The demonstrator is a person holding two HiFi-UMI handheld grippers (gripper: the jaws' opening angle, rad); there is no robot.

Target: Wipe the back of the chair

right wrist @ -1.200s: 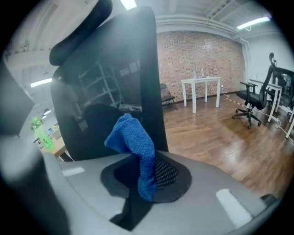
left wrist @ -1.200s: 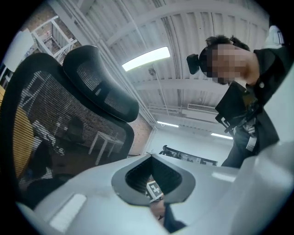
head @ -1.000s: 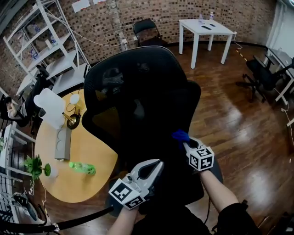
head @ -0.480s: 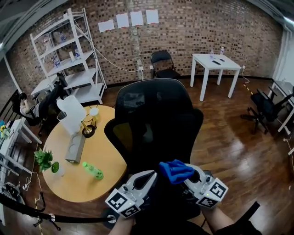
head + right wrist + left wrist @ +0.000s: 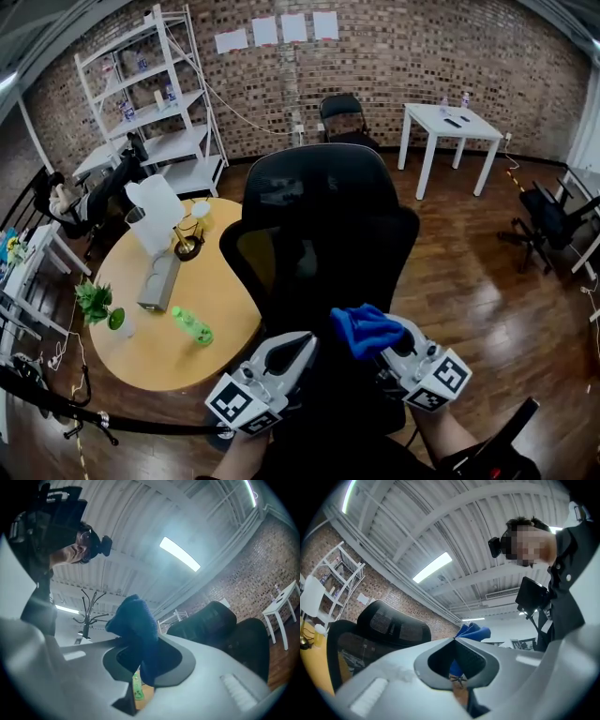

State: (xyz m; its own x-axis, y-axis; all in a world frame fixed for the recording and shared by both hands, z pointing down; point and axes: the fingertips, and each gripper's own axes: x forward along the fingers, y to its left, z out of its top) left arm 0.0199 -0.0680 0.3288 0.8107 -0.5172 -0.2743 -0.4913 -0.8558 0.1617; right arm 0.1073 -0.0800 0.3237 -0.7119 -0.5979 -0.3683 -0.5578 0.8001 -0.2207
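Observation:
A black mesh office chair (image 5: 319,225) stands in front of me with its back toward me; it also shows in the left gripper view as the chair (image 5: 389,625) and in the right gripper view as the chair (image 5: 211,625). My right gripper (image 5: 392,339) is shut on a bunched blue cloth (image 5: 364,328), held low by the lower right of the chair back. In the right gripper view the cloth (image 5: 136,625) sticks up out of the right gripper (image 5: 140,644), which points toward the ceiling. My left gripper (image 5: 305,342) is shut and holds nothing, low by the chair's lower left, and the left gripper (image 5: 454,639) also tilts upward.
A round wooden table (image 5: 150,356) at the left carries a green bottle (image 5: 191,326), a small plant (image 5: 96,302) and a white jug (image 5: 155,214). White shelves (image 5: 150,94), a folding chair (image 5: 342,112) and a white table (image 5: 450,127) line the brick wall. Another office chair (image 5: 548,216) stands right.
The right gripper has drawn the cloth off the lower right of the chair back, toward me, and tipped it upward. The head view has lifted. The left gripper stays low and shut.

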